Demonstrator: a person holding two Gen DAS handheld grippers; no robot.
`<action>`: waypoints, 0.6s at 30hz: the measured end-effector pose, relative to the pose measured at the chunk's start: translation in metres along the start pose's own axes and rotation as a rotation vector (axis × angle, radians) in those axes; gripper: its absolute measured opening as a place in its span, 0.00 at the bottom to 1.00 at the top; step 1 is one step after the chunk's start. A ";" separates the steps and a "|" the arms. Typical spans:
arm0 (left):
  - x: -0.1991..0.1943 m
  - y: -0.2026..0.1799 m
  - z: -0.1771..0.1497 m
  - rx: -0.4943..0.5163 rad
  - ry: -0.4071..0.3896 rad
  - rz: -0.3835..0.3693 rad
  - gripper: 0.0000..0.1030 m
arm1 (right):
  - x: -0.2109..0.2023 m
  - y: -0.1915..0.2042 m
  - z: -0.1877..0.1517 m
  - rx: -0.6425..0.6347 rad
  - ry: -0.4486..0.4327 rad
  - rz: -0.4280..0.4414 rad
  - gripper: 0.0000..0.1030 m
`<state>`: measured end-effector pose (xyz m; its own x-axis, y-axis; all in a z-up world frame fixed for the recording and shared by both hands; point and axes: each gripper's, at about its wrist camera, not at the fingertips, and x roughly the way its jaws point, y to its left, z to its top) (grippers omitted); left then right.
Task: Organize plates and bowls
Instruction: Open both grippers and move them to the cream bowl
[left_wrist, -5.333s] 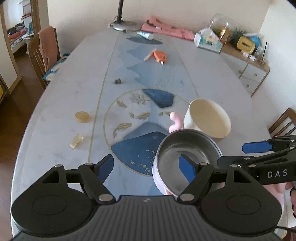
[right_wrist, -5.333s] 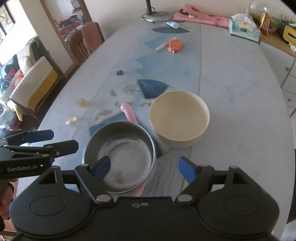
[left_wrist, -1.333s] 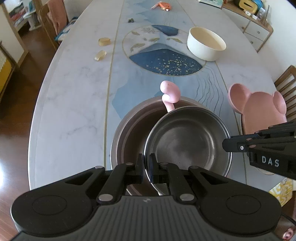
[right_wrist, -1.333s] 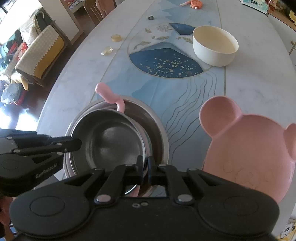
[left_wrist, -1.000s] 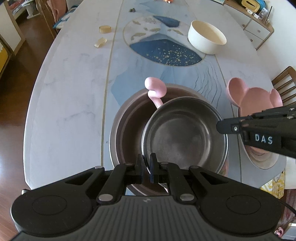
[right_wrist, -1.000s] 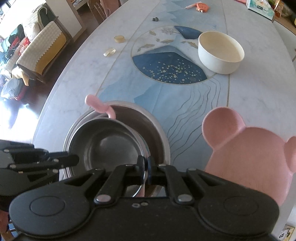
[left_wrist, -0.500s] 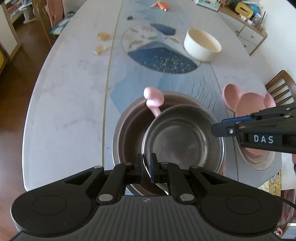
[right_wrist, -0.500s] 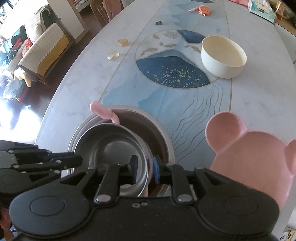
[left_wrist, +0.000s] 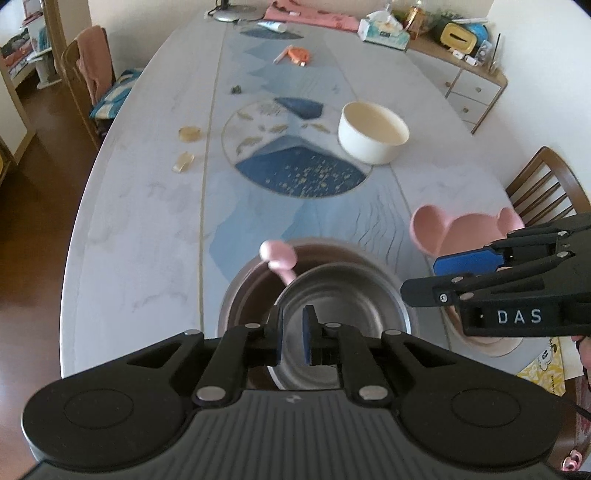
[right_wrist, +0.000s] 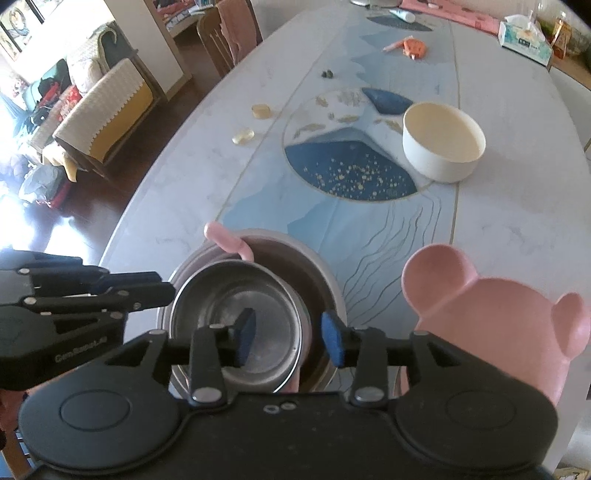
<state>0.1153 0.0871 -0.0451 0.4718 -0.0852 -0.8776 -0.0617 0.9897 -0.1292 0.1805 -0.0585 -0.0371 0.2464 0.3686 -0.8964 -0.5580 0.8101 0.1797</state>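
A small steel bowl (left_wrist: 343, 306) (right_wrist: 236, 310) sits nested in a large steel bowl (left_wrist: 243, 295) (right_wrist: 295, 258) near the table's front edge. A pink handle (left_wrist: 277, 254) (right_wrist: 225, 236) sticks out between them at the far rim. My left gripper (left_wrist: 291, 336) (right_wrist: 147, 286) hovers over the small bowl's left rim, its jaws opening by a narrow gap and pressing nothing. My right gripper (right_wrist: 290, 336) (left_wrist: 436, 277) is opening wider; the small bowl's right rim lies between its pads, untouched. A pink bear-shaped plate (left_wrist: 458, 232) (right_wrist: 498, 314) lies to the right. Farther back stands a cream bowl (left_wrist: 373, 133) (right_wrist: 443, 144).
Two small amber pieces (left_wrist: 190, 134) lie at the left of the oval table (left_wrist: 147, 206). An orange item (left_wrist: 299, 55) and a tissue box (left_wrist: 384, 31) are at the far end. Wooden chairs stand at the left (left_wrist: 88, 74) and right (left_wrist: 546, 188). A yellow paper (left_wrist: 543, 365) pokes out beside the pink plate.
Both grippers were shut on the small bowl's rim; now both have let go and risen. The right jaws have spread wide, the left only slightly. The small bowl stays in the large one.
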 end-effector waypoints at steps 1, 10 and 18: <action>-0.001 -0.003 0.003 0.003 -0.005 0.001 0.10 | -0.003 -0.001 0.002 -0.005 -0.006 0.002 0.42; -0.002 -0.035 0.035 0.027 -0.063 0.016 0.52 | -0.028 -0.034 0.022 -0.018 -0.062 0.021 0.51; 0.006 -0.068 0.078 0.035 -0.116 0.026 0.65 | -0.045 -0.084 0.051 -0.011 -0.116 -0.005 0.68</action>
<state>0.1910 0.0286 -0.0051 0.5692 -0.0471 -0.8208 -0.0454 0.9950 -0.0886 0.2565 -0.1205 0.0089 0.3389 0.4156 -0.8441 -0.5653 0.8071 0.1705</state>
